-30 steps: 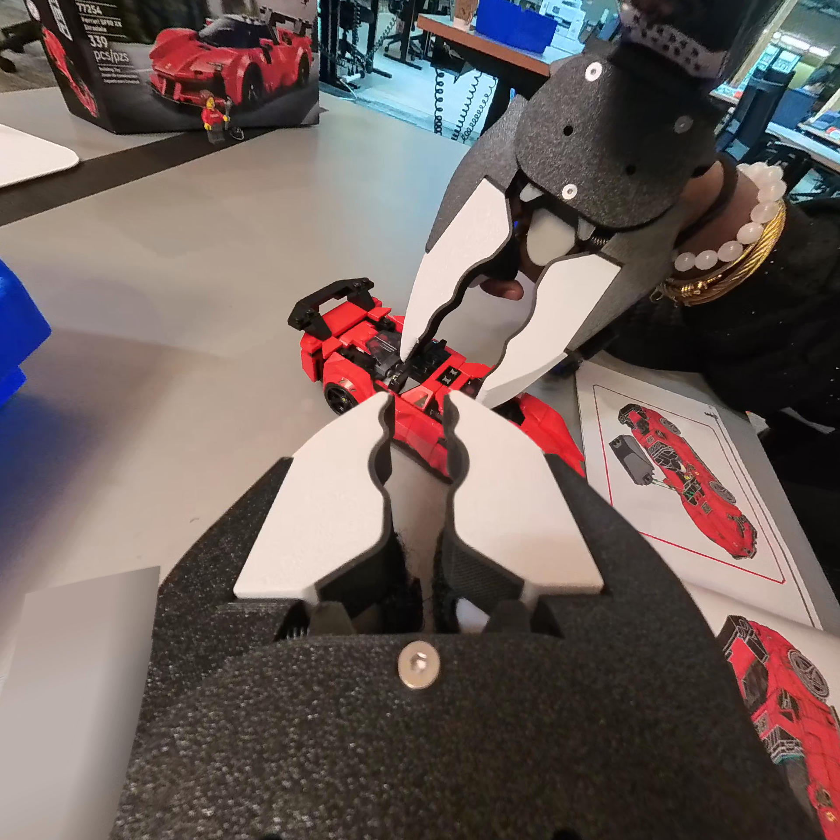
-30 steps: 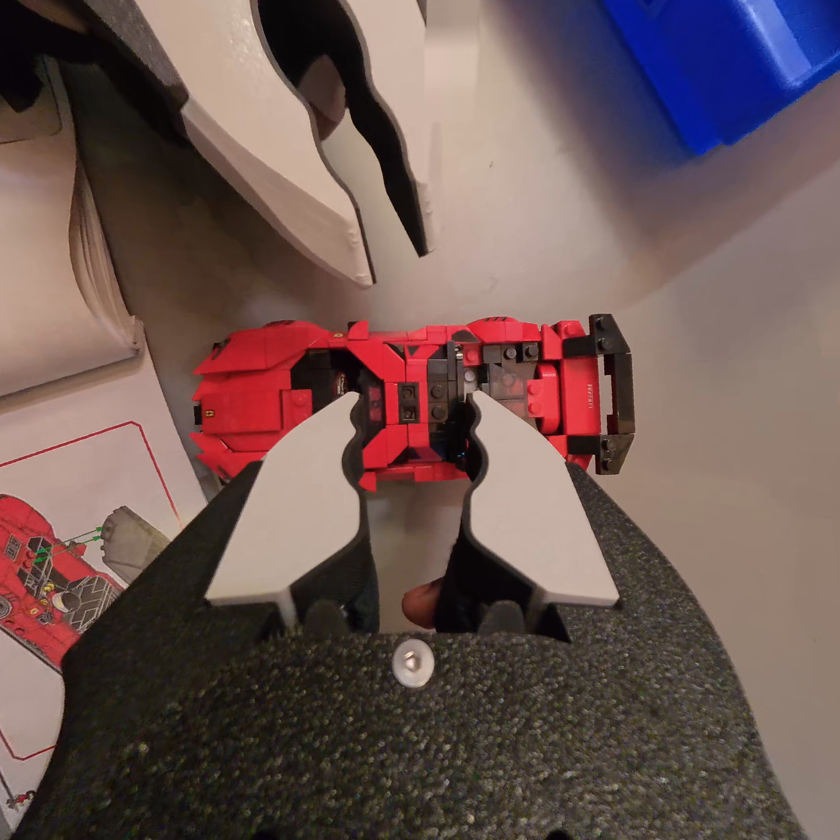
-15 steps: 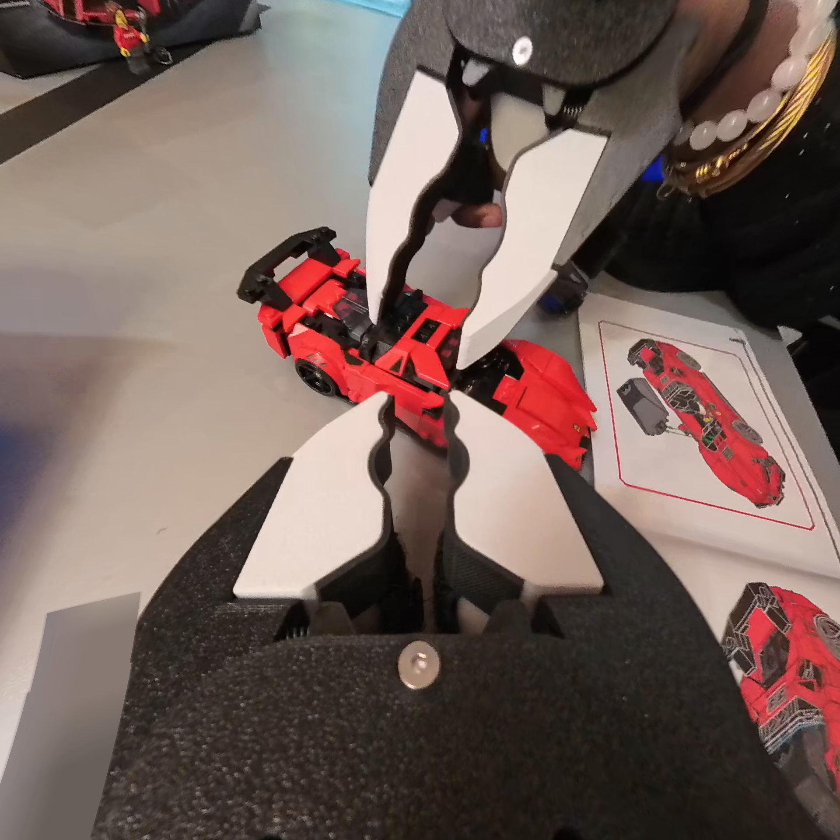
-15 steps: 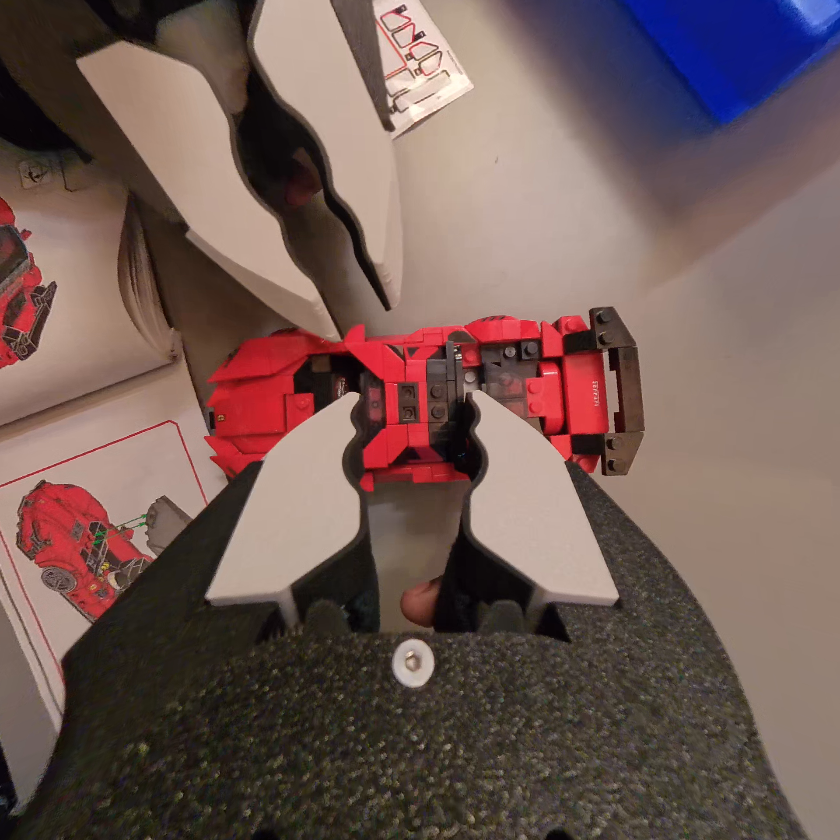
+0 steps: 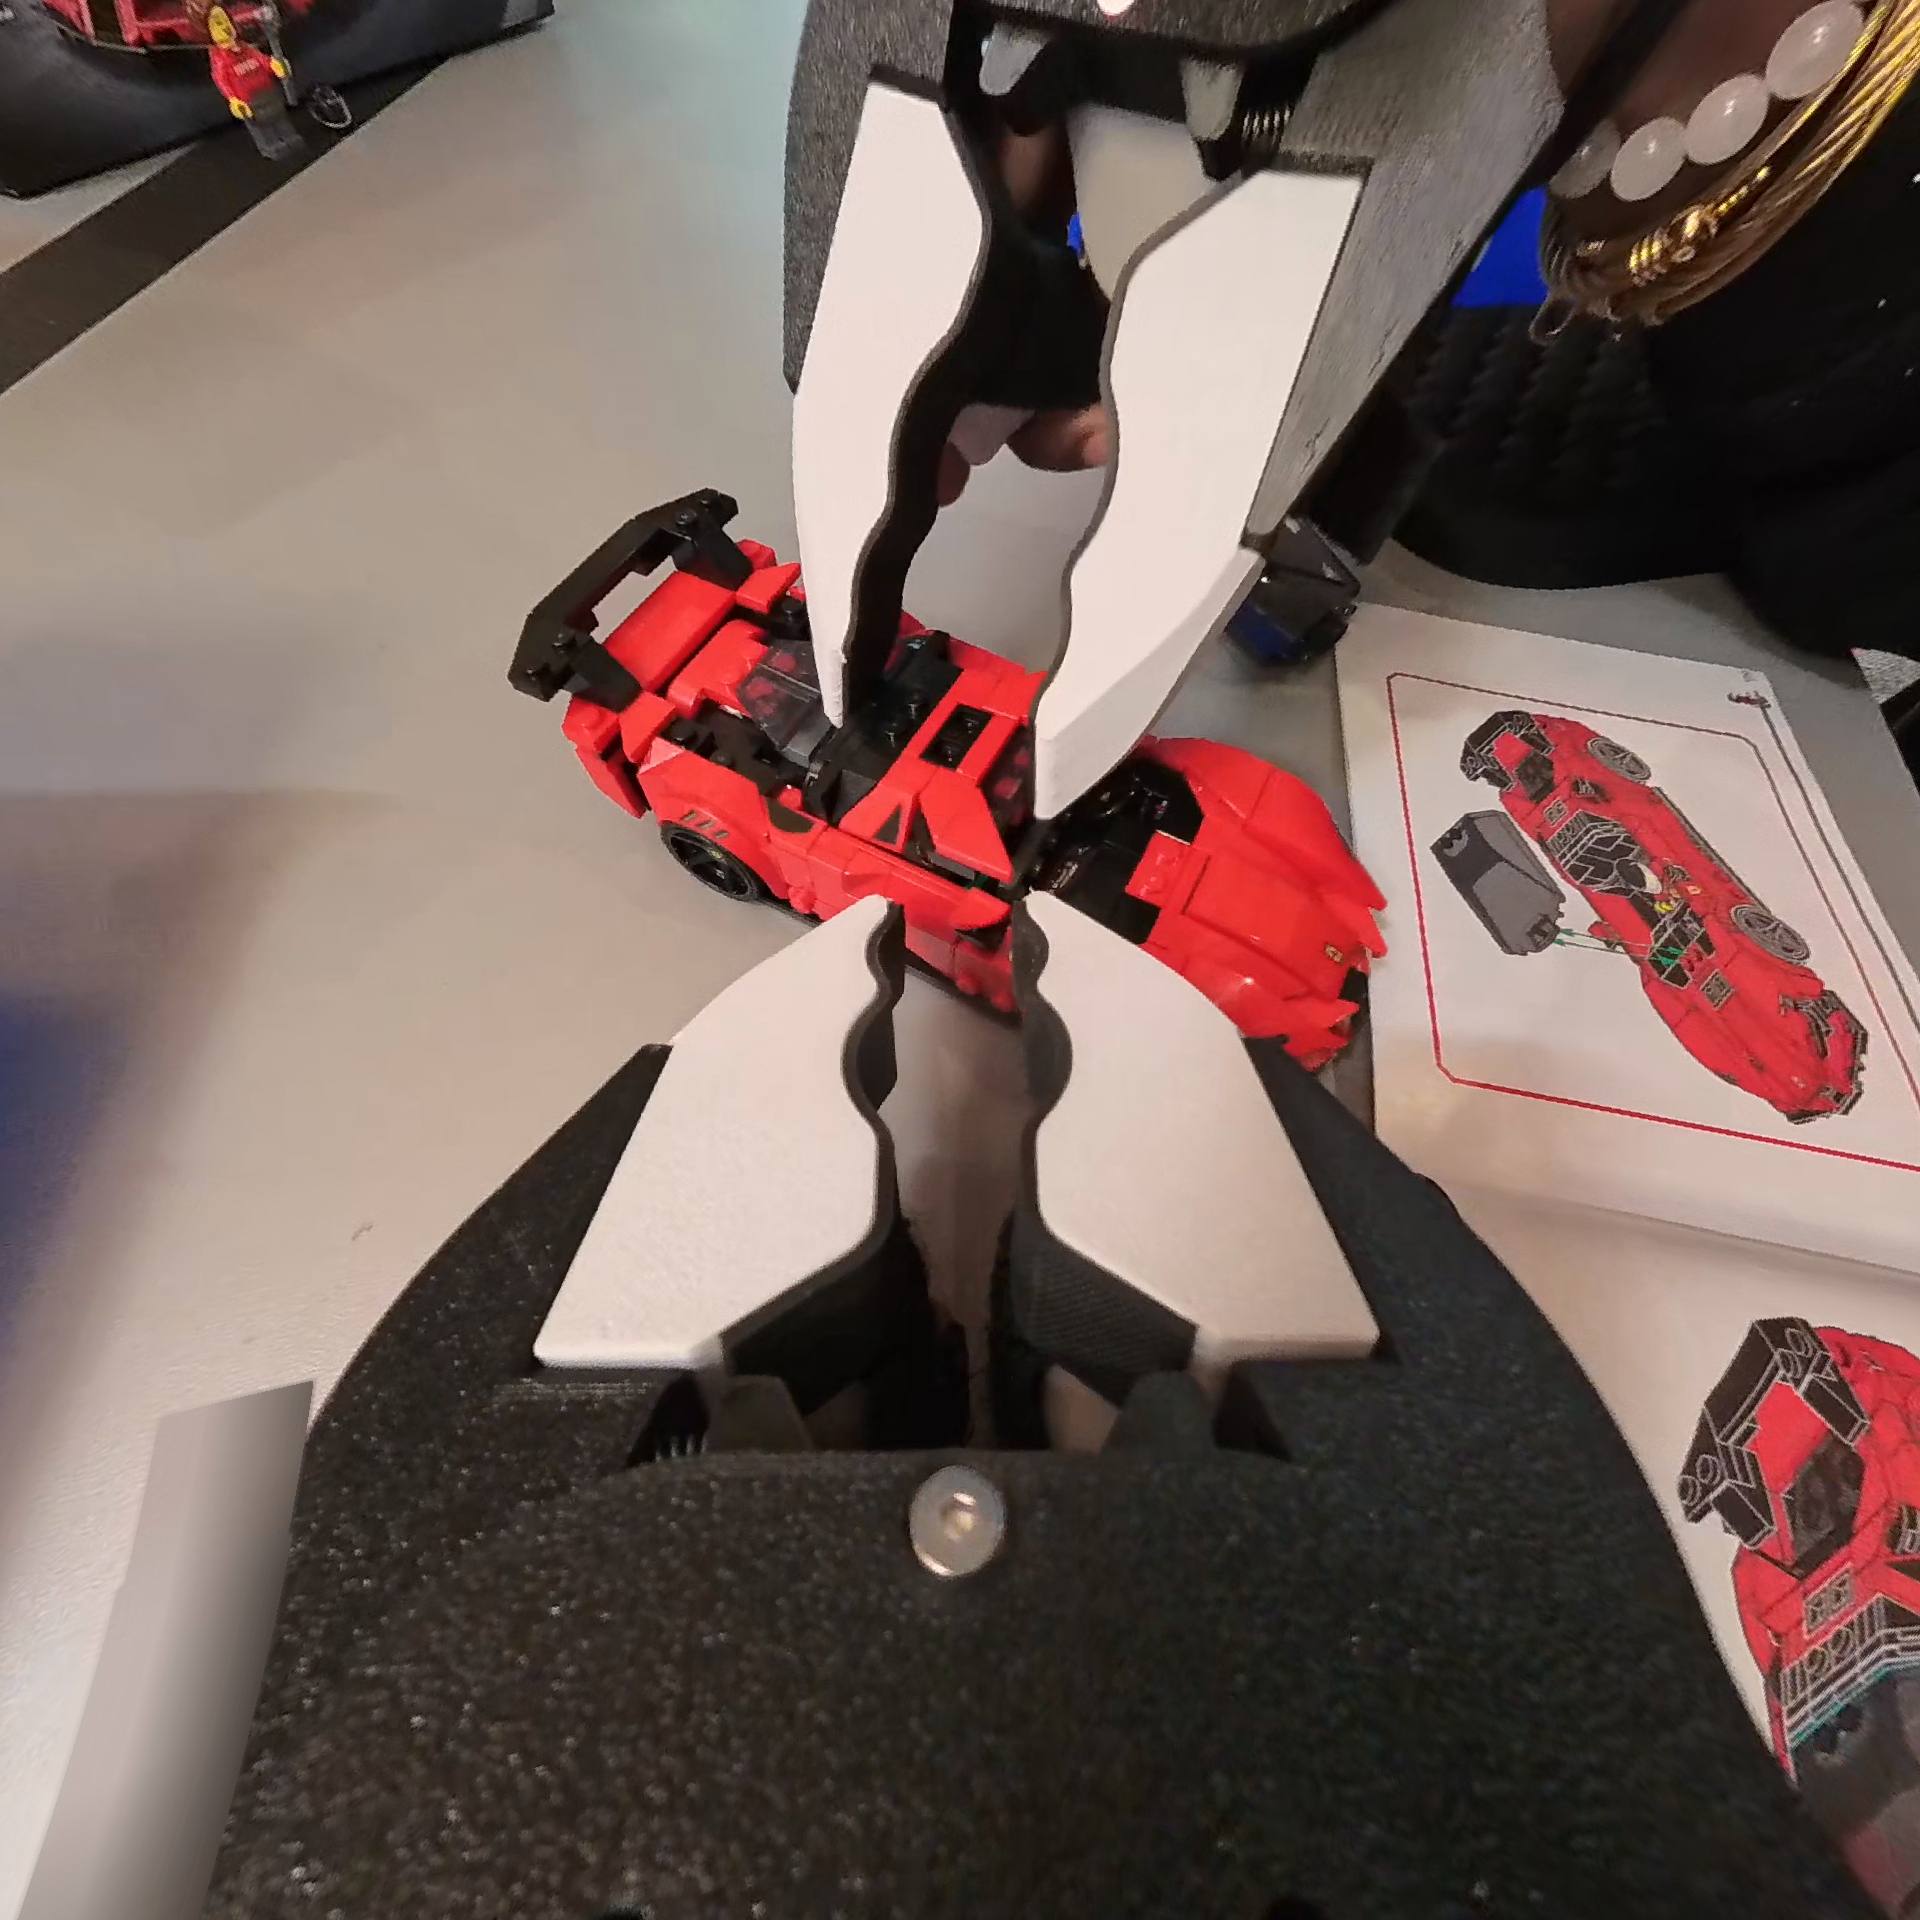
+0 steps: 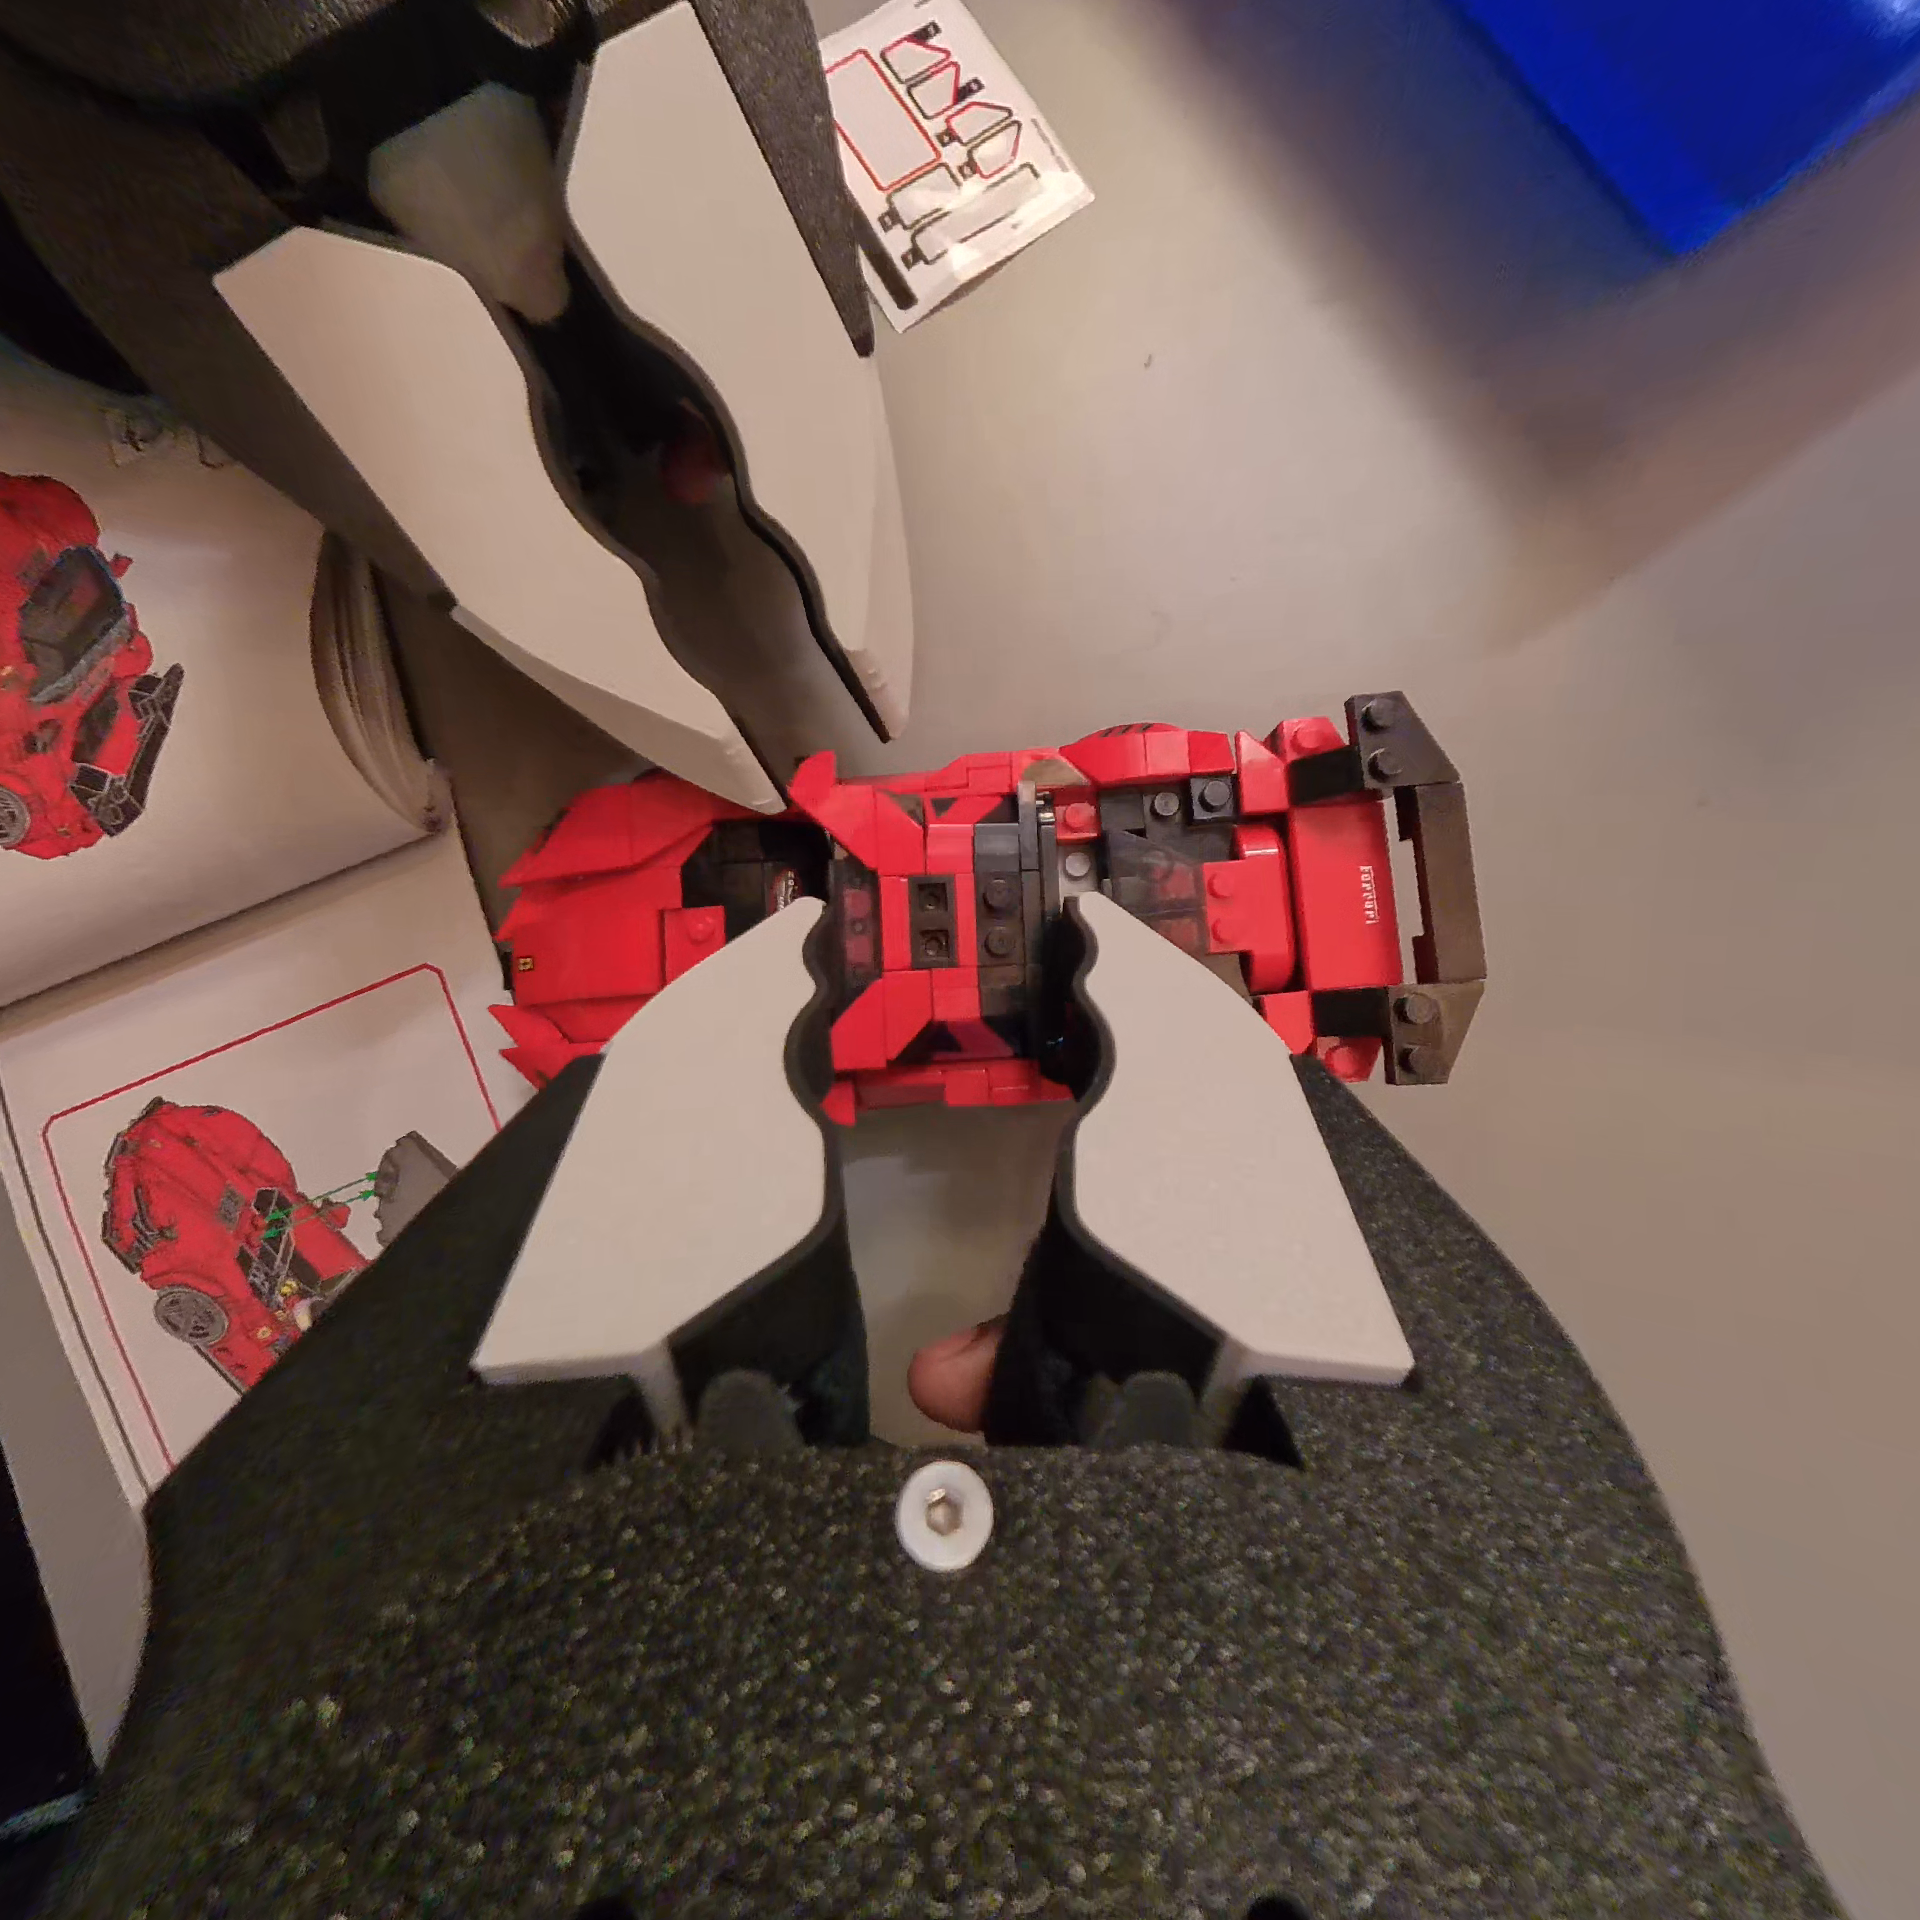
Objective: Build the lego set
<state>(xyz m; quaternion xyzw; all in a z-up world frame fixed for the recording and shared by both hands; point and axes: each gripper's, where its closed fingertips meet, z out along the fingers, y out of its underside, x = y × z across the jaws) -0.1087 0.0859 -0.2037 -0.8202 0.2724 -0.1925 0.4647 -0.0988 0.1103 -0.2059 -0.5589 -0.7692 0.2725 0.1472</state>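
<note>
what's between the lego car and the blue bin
Only bare grey table separates the red lego car from the blue bin, as the right wrist view shows. The sticker sheet lies off to one side.

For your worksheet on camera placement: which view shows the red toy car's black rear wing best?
The right wrist view: it looks straight down on the black rear wing, fully clear of both grippers. The left wrist view shows the wing side-on, farther away, at the car's far end.
</note>
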